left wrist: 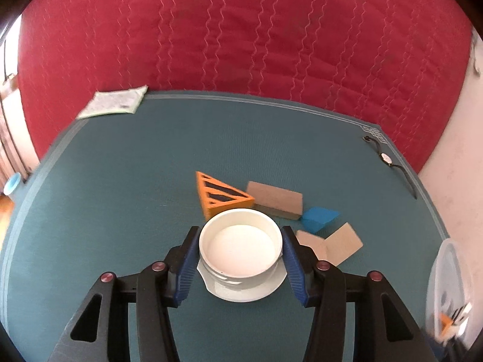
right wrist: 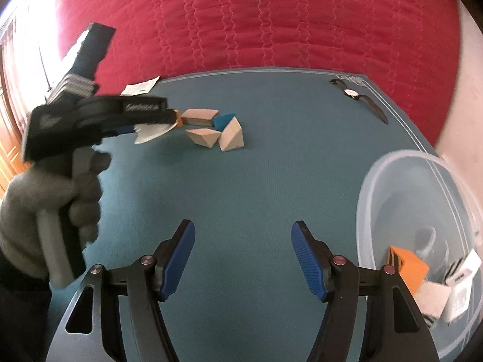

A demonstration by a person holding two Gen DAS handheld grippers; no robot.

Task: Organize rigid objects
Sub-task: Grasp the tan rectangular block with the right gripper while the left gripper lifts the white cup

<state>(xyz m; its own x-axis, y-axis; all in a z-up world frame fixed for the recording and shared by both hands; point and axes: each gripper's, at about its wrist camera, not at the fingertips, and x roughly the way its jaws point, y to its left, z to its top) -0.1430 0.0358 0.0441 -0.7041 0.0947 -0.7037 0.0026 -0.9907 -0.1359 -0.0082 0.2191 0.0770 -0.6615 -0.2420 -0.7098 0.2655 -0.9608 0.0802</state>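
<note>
My left gripper (left wrist: 241, 249) is shut on a white round cup (left wrist: 240, 246) that has a saucer-like flange under it, and holds it above the teal mat (left wrist: 120, 181). The right wrist view shows that gripper held in a gloved hand, blurred, with the white piece (right wrist: 151, 132) in its jaws. Beyond it lie an orange triangle block (left wrist: 222, 196), a tan block (left wrist: 276, 199), a blue block (left wrist: 320, 218) and two tan wedges (right wrist: 215, 138). My right gripper (right wrist: 243, 256) is open and empty above the mat.
A clear plastic tub (right wrist: 422, 181) at the right holds an orange block (right wrist: 409, 268) and white pieces. A wristwatch (right wrist: 351, 93) lies at the far right corner. A folded paper (left wrist: 113, 104) lies at the far left. A red quilt (left wrist: 241, 30) is behind.
</note>
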